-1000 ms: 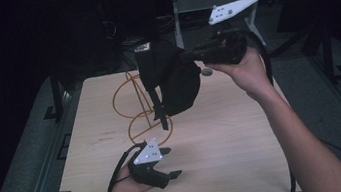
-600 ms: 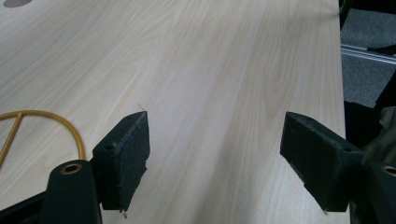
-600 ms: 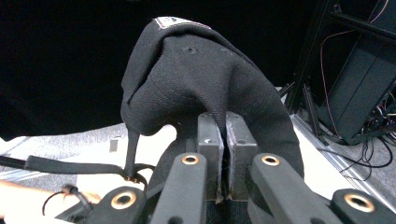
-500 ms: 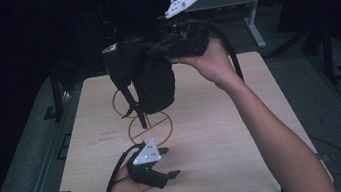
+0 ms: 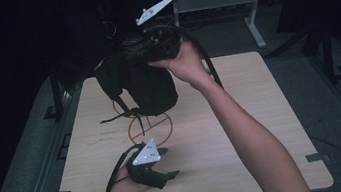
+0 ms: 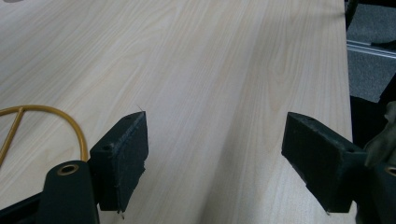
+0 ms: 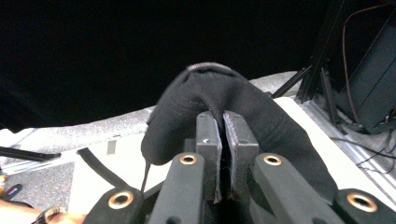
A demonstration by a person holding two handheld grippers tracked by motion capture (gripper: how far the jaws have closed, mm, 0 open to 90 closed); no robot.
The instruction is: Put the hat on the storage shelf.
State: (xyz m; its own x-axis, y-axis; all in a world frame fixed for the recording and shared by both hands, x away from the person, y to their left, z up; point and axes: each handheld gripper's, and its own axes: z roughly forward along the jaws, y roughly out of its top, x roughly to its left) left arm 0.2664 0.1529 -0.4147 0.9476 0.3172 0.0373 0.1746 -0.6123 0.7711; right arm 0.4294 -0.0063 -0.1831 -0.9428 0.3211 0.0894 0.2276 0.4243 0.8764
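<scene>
One black bag (image 5: 144,82) hangs clamped in right gripper (image 7: 223,140) (contents hidden); left gripper (image 6: 215,161) gapes.

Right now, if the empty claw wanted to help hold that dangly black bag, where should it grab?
Probably the loose strap dangling off the black bag. The left claw sits open, low on the table, so rise from below. The right claw already pinches the top fabric.

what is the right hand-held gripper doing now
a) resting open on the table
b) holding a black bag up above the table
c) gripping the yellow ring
b: the right hand-held gripper is shut on the black bag, which hangs above the table.
</scene>
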